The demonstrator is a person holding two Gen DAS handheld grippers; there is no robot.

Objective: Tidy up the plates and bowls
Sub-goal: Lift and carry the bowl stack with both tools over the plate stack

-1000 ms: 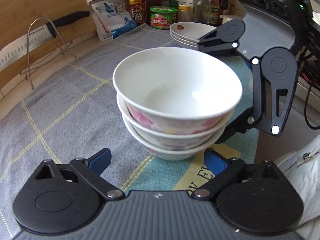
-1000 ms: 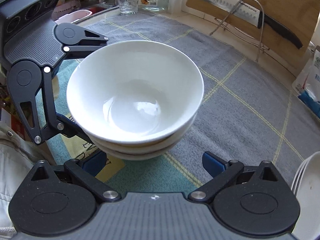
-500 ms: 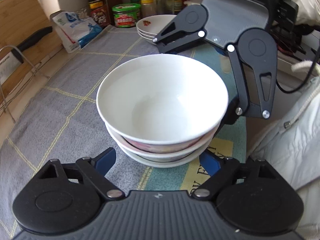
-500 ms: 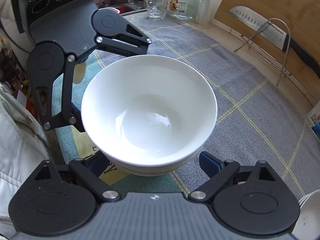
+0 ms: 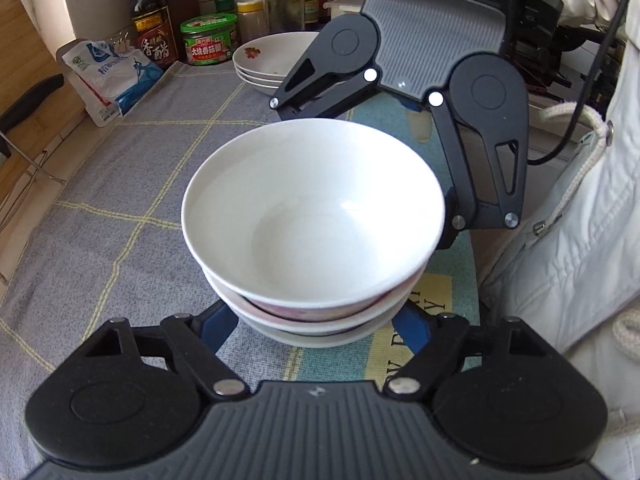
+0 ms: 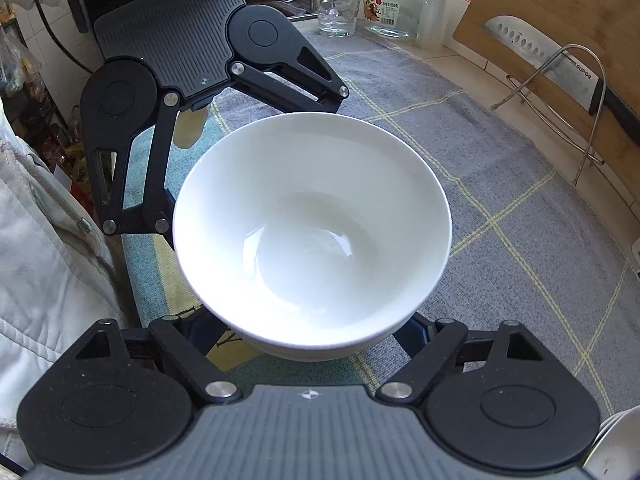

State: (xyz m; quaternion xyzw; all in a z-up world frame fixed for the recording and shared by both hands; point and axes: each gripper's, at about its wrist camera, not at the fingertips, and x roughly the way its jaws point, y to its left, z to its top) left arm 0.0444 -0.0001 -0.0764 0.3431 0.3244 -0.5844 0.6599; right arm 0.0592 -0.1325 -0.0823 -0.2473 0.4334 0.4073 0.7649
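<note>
A stack of three white bowls [image 5: 312,216], the lower ones with pink flowers, stands on the grey checked cloth [image 5: 120,200]. My left gripper [image 5: 314,328] straddles the stack's base from the near side. Its jaws are closing, and the blue fingers [image 5: 216,326] slip under the rims, so contact is hidden. From the opposite side my right gripper [image 6: 308,332] straddles the same bowl stack [image 6: 312,224]. Its jaws are closing too, with the blue fingers [image 6: 416,332] beside the lowest bowl. A stack of flowered plates [image 5: 268,60] sits behind.
Sauce bottles, a green jar [image 5: 208,40] and a salt bag [image 5: 112,76] line the back wall. A knife [image 6: 560,60] rests on a wire rack against a cutting board. A glass [image 6: 336,8] and a jar [image 6: 394,0] stand by the sink. A person's pale jacket [image 5: 580,240] borders the counter edge.
Both grippers' jaws have narrowed around the base of the bowl stack. Both views have rolled and now look down more steeply into the top bowl.
</note>
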